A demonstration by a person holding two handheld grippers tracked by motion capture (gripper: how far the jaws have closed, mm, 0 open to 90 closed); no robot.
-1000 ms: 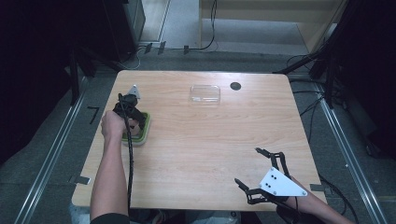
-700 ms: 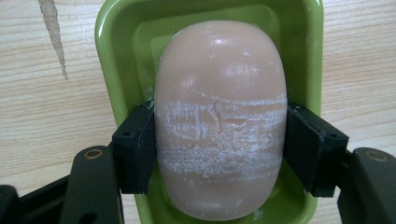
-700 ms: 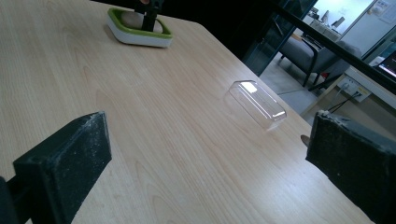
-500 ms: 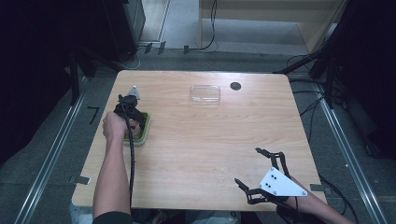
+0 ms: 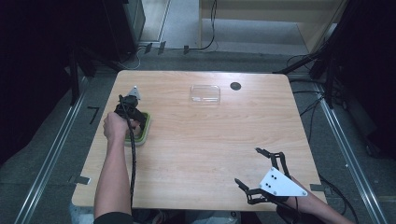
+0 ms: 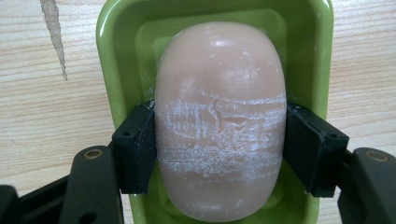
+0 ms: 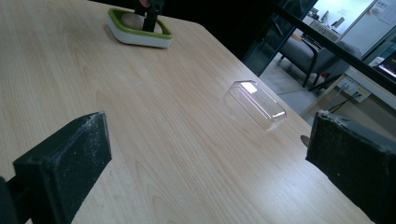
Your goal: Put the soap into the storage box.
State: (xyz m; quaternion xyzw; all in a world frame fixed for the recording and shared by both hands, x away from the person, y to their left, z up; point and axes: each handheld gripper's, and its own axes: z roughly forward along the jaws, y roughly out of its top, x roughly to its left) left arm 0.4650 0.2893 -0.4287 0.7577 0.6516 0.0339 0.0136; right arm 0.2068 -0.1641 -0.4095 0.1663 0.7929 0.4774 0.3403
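High view: nothing is seen changed from a second ago; the left gripper is kept over the dish, the soap hidden beneath it.

Left gripper view: the soap is clamped across its width inside the dish, long axis running away between the pads.

Right gripper view: the jaws are held wide; the dish is seen far off, the clear lid well right of it.

Pale wooden table on grey floor, dark surroundings, chair beyond.
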